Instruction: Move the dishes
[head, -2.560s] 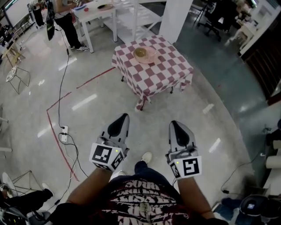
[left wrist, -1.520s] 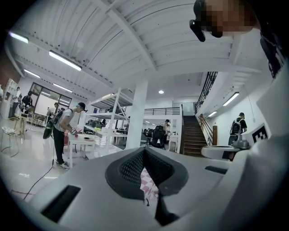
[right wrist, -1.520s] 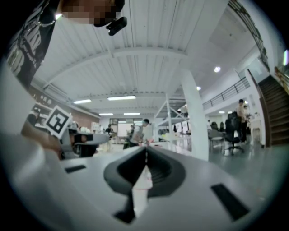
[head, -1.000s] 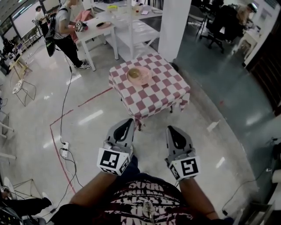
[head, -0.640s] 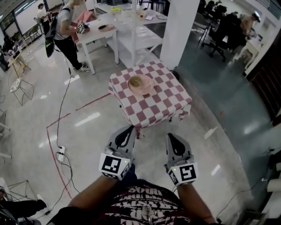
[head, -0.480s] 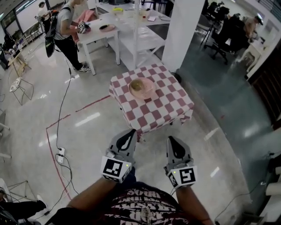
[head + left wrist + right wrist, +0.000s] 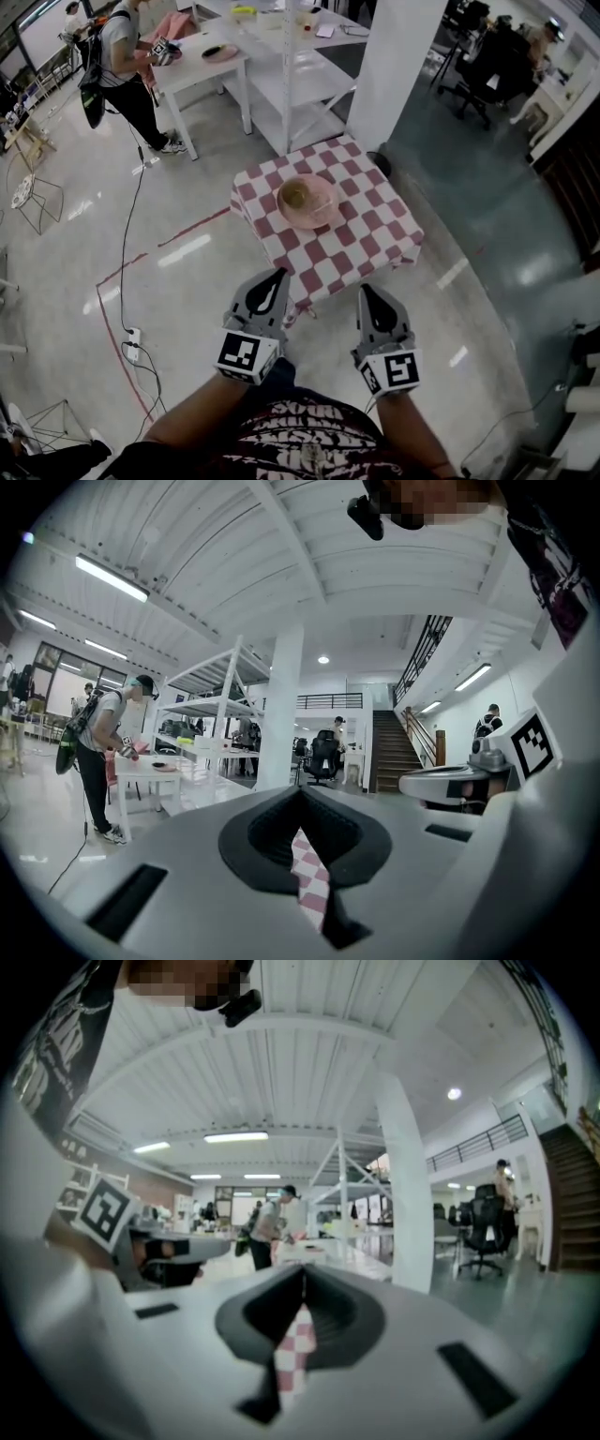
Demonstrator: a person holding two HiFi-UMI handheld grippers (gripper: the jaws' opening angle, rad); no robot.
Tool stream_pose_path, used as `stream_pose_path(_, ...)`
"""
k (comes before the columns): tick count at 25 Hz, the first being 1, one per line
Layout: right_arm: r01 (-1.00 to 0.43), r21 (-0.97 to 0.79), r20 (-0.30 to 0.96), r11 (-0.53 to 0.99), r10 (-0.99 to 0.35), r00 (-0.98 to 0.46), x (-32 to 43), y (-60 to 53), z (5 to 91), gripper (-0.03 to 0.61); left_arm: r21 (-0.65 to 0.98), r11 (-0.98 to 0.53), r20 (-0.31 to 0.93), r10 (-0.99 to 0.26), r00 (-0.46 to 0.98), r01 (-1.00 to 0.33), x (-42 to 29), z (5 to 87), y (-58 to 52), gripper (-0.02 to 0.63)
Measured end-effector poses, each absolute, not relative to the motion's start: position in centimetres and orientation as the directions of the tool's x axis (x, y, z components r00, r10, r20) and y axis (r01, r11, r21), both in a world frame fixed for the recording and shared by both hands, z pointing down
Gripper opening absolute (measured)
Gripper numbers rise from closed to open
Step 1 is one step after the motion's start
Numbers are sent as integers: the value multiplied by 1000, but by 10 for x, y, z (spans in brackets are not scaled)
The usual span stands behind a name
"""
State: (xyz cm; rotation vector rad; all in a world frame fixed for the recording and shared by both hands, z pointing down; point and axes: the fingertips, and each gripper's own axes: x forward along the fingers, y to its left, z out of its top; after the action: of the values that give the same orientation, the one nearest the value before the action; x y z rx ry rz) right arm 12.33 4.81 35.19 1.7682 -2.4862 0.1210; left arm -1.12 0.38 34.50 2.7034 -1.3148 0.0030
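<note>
Dishes (image 7: 306,200) on table (image 7: 375,234), apart, beyond left hand-held gripper (image 7: 277,274)

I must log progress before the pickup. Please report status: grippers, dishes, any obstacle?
Left gripper and right gripper shut, empty. Pink plate with bowl untouched on checked table ahead. No obstacle between.

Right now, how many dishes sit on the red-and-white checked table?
2: a round pink plate on the table, left of centre, and an olive bowl on it. Any beneath would be hidden.
</note>
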Motion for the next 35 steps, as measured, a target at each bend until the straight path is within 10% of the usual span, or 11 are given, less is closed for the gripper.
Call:
stream_pose_path(20, -976, 13, 178, 216, -961, -210, 140, -67, 363, 34, 163, -625, 82, -763, 641, -764, -14, 374, -151, 28)
stream_pose_path(35, -904, -96, 183, 416, -886, -427, 178, -224, 394, 34, 135, -452, 199, -859, 471, -882, 3, 396, -246, 28)
